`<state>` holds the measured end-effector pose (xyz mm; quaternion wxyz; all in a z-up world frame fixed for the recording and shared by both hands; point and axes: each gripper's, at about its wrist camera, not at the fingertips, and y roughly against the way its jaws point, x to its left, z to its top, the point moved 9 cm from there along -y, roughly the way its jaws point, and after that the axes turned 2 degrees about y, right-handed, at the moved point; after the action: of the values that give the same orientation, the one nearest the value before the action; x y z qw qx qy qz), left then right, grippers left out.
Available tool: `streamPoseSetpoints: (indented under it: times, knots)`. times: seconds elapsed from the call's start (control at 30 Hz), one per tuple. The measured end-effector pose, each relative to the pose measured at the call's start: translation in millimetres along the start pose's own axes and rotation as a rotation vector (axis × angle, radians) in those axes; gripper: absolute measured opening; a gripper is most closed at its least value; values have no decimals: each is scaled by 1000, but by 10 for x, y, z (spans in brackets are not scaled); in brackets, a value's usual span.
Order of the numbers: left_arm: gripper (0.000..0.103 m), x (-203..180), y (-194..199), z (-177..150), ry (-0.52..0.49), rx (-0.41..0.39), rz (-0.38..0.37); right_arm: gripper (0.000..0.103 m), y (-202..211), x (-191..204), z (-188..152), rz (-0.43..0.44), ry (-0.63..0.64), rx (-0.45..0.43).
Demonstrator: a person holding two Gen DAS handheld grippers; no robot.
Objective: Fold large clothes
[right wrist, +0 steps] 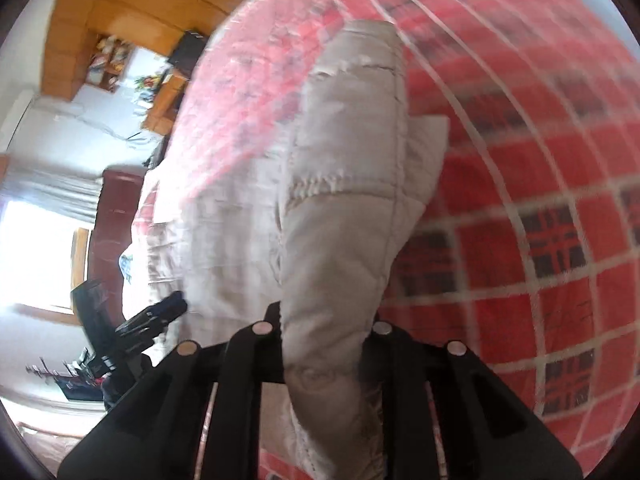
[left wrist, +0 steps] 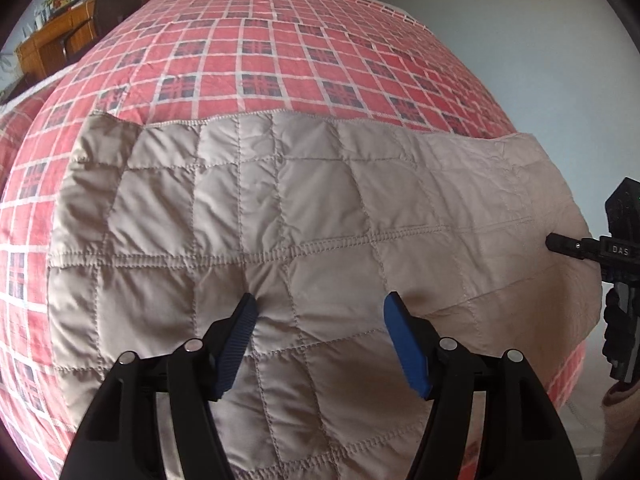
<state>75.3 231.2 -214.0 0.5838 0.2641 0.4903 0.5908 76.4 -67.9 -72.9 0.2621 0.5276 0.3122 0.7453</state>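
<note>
Left wrist view: the quilted beige garment lies spread flat across the red plaid bedspread, laid out so its edges can be reached for folding. The left gripper hovers just above the near middle of the garment with its blue ribbed pads wide apart and gripping nothing, probably poised to pin or pinch the cloth. The fabric is thin padded cloth, stitched in squares with doubled seam lines, matte and slightly puffy; the part at the right looks smoother and pinker. The right gripper shows at the garment's right edge, its black tip against the cloth. Right wrist view: blurred with motion. The right gripper is clamped on a bunched strip of the garment, which rises from between the fingers and runs away over the bedspread; likely a side or sleeve being lifted to fold inward, though the blur makes it hard to say which part. The left gripper appears dark at lower left, over the pale cloth.
</note>
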Motion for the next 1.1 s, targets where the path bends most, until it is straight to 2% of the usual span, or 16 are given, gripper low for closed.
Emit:
streamPoseSetpoints:
  times: [0.07,0.2,0.43,0.53,0.73,0.83,0.97,1.1]
  knots:
    - [66,8,111,31,15,-11,-31,15,79,295,27,1,57,-12]
    - [66,-6,375,121,41,-40,-100,15,50,821,20,-113,196,-1]
    - [67,-3,878,349,123,-92,-257,17,-391,1435,-143,-308,382,31]
    - [68,5,1005,409,163,-103,-332,19,-658,1578,-293,-354,435,50]
    - [70,-66,971,503,164,-70,-426,28,-1038,1685,-428,-352,453,90]
    - [70,-63,766,521,156,-26,-410,36,-1129,1701,-480,-300,421,99]
    - [70,-96,516,519,169,50,-446,52,-1153,1721,-537,-239,408,88]
    - [70,-292,443,528,127,81,-503,55,-1146,1706,-564,-214,393,72]
